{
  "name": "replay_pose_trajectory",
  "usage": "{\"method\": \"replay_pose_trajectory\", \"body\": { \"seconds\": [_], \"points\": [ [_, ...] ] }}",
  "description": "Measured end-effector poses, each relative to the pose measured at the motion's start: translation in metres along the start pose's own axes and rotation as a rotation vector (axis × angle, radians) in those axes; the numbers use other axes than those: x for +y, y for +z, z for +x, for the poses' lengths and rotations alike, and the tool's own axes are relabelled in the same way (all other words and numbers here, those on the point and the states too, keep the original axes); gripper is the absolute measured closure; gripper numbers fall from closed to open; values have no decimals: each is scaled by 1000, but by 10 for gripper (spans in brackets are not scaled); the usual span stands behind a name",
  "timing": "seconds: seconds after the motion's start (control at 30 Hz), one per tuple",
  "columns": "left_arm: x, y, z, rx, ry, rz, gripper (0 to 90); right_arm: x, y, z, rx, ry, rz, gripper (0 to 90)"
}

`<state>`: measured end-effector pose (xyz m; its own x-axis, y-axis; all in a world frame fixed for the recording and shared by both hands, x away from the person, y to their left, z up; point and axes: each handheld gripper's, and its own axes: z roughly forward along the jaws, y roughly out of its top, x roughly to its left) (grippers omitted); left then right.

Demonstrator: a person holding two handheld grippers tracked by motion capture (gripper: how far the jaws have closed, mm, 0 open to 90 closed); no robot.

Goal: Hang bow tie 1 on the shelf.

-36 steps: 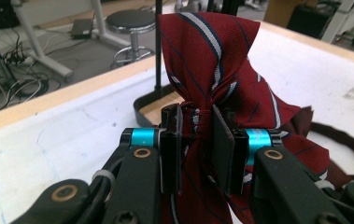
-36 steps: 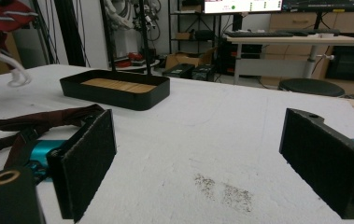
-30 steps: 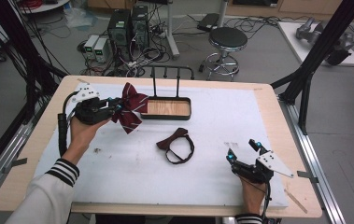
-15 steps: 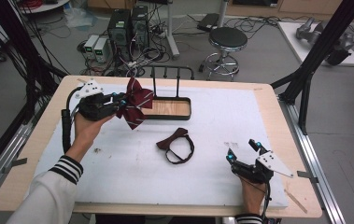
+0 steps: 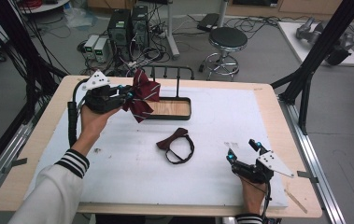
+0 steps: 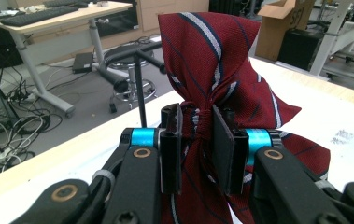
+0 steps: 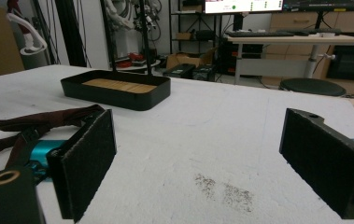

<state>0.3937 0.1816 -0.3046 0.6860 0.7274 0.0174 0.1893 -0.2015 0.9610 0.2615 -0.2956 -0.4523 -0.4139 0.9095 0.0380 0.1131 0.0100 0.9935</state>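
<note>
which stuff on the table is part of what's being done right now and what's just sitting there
In the job:
- left gripper, shut on the striped red bow tie at its knot
- black stand with wooden tray, right beside the raised tie

Lying about:
- dark bow tie with strap, flat on the white mat
- right gripper, open, holding nothing

Striped red bow tie [image 5: 142,94] mid-air, prob. above tray edge
</note>
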Motion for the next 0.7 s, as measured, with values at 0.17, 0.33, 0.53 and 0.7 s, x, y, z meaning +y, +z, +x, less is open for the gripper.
{"method": "replay_pose_trajectory", "body": {
  "seconds": [0.17, 0.33, 0.53, 0.7],
  "points": [
    [6, 6, -1, 0, 2, -3, 737, 0, 0, 0, 1, -3, 2, 100],
    [11, 12, 1, 13, 7, -2, 738, 0, 0, 0, 0, -6, -1, 100],
    [19, 17, 4, 25, 8, 2, 738, 0, 0, -1, -1, -3, -3, 100],
    [21, 23, 5, 33, 7, 5, 737, 0, 0, 0, 0, -1, 2, 100]
  ]
}}
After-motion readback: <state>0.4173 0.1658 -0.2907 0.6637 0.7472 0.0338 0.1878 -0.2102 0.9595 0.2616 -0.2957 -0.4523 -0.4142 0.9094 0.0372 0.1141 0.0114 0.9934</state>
